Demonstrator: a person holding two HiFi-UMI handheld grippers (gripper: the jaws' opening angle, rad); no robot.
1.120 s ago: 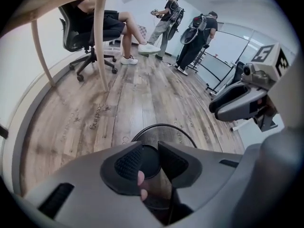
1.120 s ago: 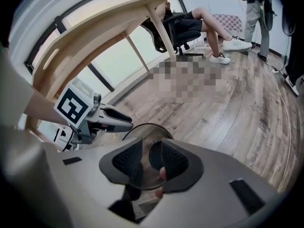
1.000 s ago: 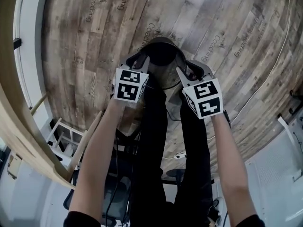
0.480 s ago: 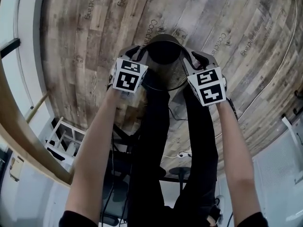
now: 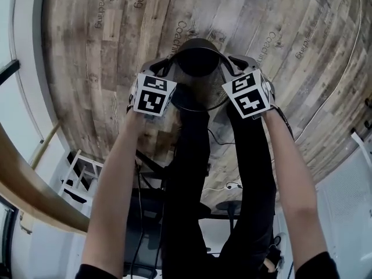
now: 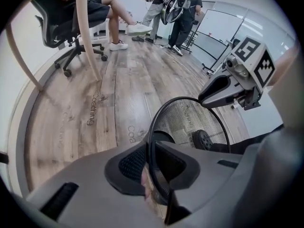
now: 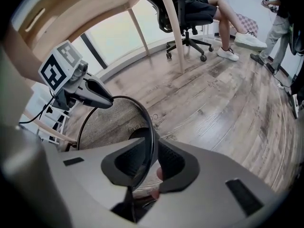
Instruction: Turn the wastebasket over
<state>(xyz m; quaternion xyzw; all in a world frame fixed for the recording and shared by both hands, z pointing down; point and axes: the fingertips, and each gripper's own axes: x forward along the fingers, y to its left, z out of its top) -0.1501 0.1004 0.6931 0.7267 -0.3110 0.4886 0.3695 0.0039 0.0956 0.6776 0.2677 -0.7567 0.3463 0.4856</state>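
A black wire-mesh wastebasket (image 5: 197,63) stands upright on the wood floor, mouth up, right in front of the person's legs. My left gripper (image 5: 165,70) is at the left side of its rim and my right gripper (image 5: 235,64) at the right side, both pointing steeply down. In the left gripper view the thin black rim (image 6: 151,127) runs between the pads of the left gripper (image 6: 149,163). In the right gripper view the rim (image 7: 151,127) is likewise pinched by the right gripper (image 7: 151,163). Both pairs of jaws have just been closing, with the rim between them.
A pale wooden table leg (image 6: 88,37) and an office chair (image 6: 61,23) with a seated person stand behind. Two people stand far off (image 6: 178,13). A white cable (image 5: 343,57) runs over the floor at the right. A white rack (image 5: 81,176) sits near left.
Both grippers have sunk lower at the sides of the wastebasket's rim and their jaws have narrowed onto it. The basket has stayed upright in place.
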